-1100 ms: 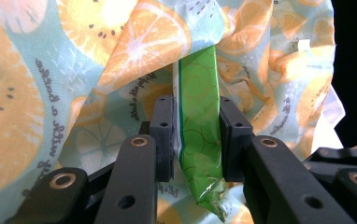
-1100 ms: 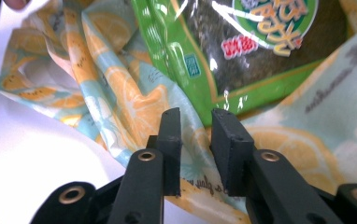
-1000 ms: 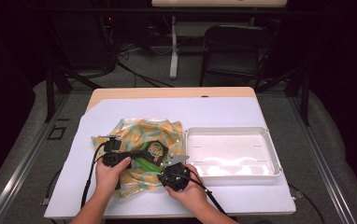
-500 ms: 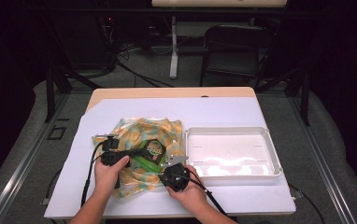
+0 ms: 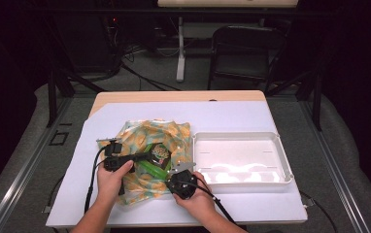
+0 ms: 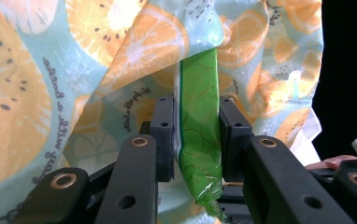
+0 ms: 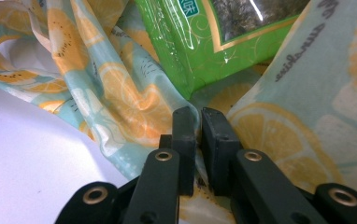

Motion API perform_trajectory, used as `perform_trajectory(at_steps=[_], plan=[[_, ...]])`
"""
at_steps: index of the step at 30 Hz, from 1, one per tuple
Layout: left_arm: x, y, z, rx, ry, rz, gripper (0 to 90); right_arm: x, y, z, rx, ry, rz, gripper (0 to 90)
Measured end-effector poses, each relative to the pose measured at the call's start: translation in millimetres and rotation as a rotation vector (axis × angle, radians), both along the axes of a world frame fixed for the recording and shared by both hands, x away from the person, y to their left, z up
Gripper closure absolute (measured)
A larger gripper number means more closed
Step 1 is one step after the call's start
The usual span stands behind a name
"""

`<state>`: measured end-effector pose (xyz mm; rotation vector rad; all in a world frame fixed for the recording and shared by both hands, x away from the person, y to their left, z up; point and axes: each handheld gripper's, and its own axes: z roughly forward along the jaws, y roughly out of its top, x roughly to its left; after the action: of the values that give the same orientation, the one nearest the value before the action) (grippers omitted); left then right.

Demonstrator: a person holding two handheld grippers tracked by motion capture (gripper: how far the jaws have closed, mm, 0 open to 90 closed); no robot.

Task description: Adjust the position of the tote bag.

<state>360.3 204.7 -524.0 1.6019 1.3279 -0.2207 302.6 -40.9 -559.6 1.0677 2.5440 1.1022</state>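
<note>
1. The right gripper, in the person's right hand at the near edge of the table, has just been closing its jaws; in the right gripper view they pinch a fold of the fruit-print bag.
2. The left gripper, held just to the left of it, has its jaws clamped on the edge of the green snack packet.
3. The packet lies in the mouth of the bag in the high view, on the white sheet covering the table.
4. Just to the right of the bag stands a white plastic tray.
5. Beyond the table, a dark chair stands on the floor.
</note>
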Motion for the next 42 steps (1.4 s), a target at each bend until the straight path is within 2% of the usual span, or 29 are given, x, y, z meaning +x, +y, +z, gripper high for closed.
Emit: perform_trajectory(at_steps=[6,19,26,34,37,42], plan=[[-0.7,-1.0,5.4,-0.008,-0.010,0.002,72.2,-0.2,0.2,-0.1,-0.001,-0.001,-0.003,84.3],[-6.6,-0.1,6.4,0.030,-0.002,-0.008,72.2,0.4,-0.6,-0.1,-0.003,0.001,-0.003,84.4],[-15.7,6.9,4.3,0.032,0.013,-0.004,72.2,0.4,0.0,-0.4,-0.003,-0.003,-0.003,84.4],[-28.0,13.1,9.3,0.051,-0.006,-0.018,72.2,0.3,0.0,-0.5,-0.003,-0.003,-0.004,84.5],[-32.0,16.1,10.4,0.044,0.002,-0.017,72.2,0.5,0.0,-0.6,-0.001,-0.004,-0.004,84.4],[-40.5,22.1,11.5,0.050,-0.007,-0.023,72.2,0.7,-0.1,-0.6,0.000,-0.003,-0.003,84.5]])
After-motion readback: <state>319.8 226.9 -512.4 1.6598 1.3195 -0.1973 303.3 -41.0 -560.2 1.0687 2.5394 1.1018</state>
